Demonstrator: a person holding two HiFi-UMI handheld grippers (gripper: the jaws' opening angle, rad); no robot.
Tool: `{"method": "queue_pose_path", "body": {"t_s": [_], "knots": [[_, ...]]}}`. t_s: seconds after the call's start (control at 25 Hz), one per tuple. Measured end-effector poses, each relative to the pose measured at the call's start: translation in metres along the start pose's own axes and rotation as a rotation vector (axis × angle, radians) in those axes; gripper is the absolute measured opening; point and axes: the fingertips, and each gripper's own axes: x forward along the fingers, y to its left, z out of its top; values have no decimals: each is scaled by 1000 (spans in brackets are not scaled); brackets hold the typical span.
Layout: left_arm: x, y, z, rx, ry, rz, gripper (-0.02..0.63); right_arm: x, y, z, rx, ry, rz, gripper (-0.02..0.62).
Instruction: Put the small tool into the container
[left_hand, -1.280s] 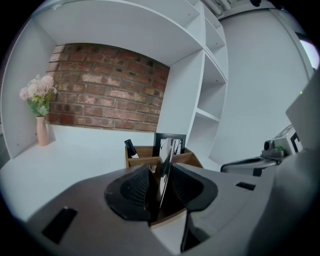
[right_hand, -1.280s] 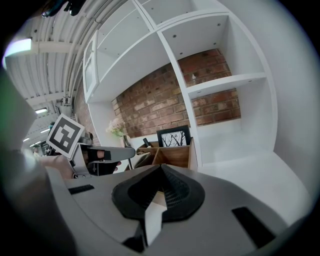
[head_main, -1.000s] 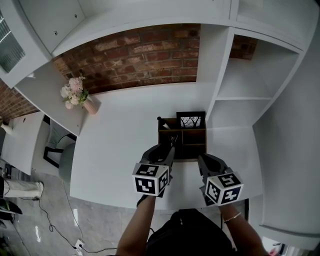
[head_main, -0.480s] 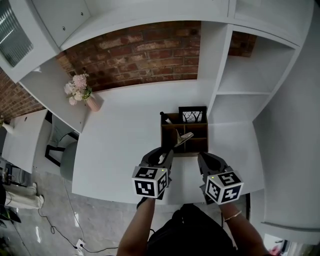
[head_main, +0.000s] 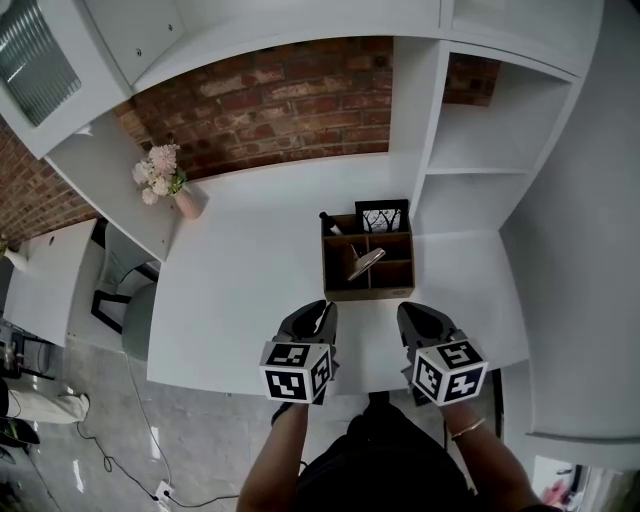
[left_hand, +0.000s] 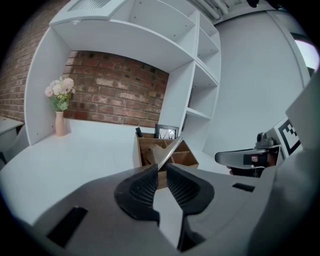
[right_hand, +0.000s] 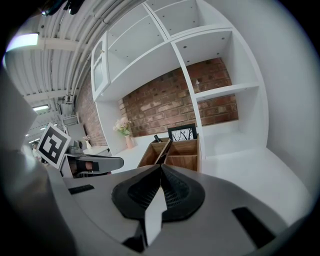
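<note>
Right now we see the small tool (head_main: 366, 262) inside the container (head_main: 335, 285), i.e. the open wooden box w/ dividers on the white tabletop (head_main: 250, 290). The tool is a flat metal piece standing tilted. Its lower end sits down in the container's left part, and its upper end leans across the middle divider toward the right. We can't tell exactly which compartment the lower end rests in.

Our left hand-held gripper (left_hand: 162, 169) is on the near side of the container, off its near-left corner, apart from the box and not touching the tool. Its jaws are closing w/ a narrow gap showing and nothing btw them, so it's released. The tool only shows beyond the tips, in line w/ them.

Our right hand-held gripper (right_hand: 160, 169) is also on the near side of the container, off its near-right corner and clear of it. Its jaw tips meet, clenched on nothing.

At the container's far edge a picture frame (head_main: 381, 217) stands upright on the right, and a dark pen (head_main: 329, 222) sticks out at the far-left corner. A vase of flowers (head_main: 165, 182) is well apart, far left of the container, by the brick wall (head_main: 270, 110).
</note>
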Motion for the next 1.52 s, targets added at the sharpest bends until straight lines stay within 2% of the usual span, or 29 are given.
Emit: {"method": "queue_pose_path", "body": {"t_s": [0.32, 0.8, 1.52], "knots": [[-33, -7, -9, -13, -31, 15, 9, -22, 5, -4, -13, -22, -18, 3], [-63, -12, -15, -18, -59, 23, 9, -37, 20, -7, -42, -38, -29, 3], [-76, -16, -16, -18, -72, 15, 9, -50, 29, -7, -52, -57, -36, 3]]}}
